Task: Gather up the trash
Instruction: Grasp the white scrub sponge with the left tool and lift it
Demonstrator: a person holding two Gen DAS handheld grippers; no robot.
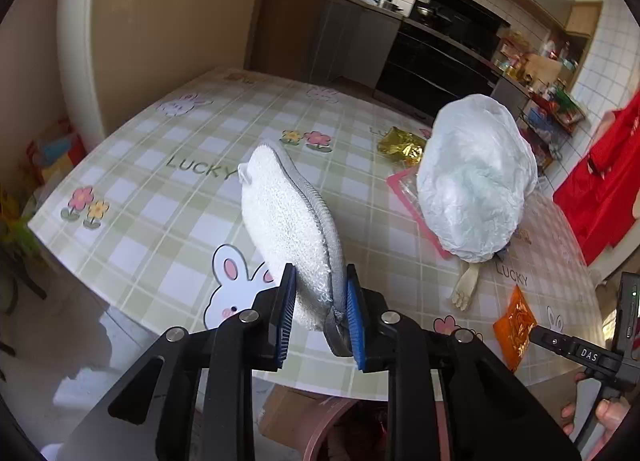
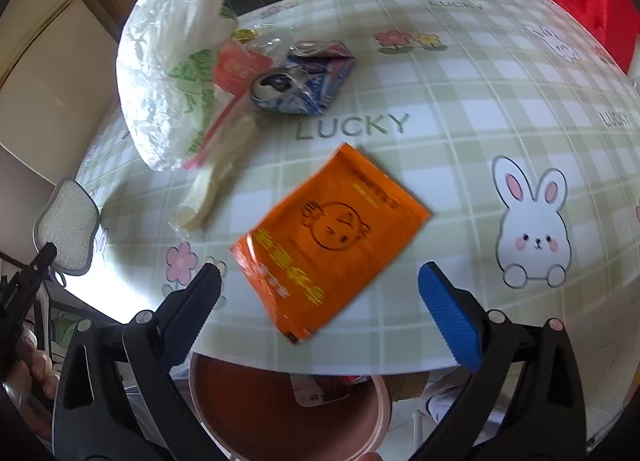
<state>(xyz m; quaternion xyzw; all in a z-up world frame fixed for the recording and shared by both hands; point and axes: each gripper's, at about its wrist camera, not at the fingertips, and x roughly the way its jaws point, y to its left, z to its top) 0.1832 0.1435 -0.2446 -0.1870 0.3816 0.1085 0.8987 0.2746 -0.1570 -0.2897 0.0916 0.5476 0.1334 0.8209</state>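
Note:
My left gripper [image 1: 320, 317] is shut on a white sponge pad with a grey edge [image 1: 288, 217], held on edge above the checked tablecloth [image 1: 160, 229]. The same pad [image 2: 68, 229] shows at the left in the right wrist view. My right gripper [image 2: 320, 301] stands open over the table's near edge, its fingers on either side of an orange snack packet [image 2: 332, 241] that lies flat; the packet [image 1: 516, 325] also shows at the right in the left wrist view. A crumpled white plastic bag [image 2: 168, 73] [image 1: 476, 177] sits on the table.
A crushed blue can [image 2: 304, 81], a red wrapper [image 2: 240, 65], a pale long wrapper [image 2: 216, 181] and a gold wrapper [image 1: 402, 147] lie by the bag. A pink-brown bin [image 2: 280, 413] stands below the table's edge. Kitchen cabinets and an oven [image 1: 436, 57] are behind.

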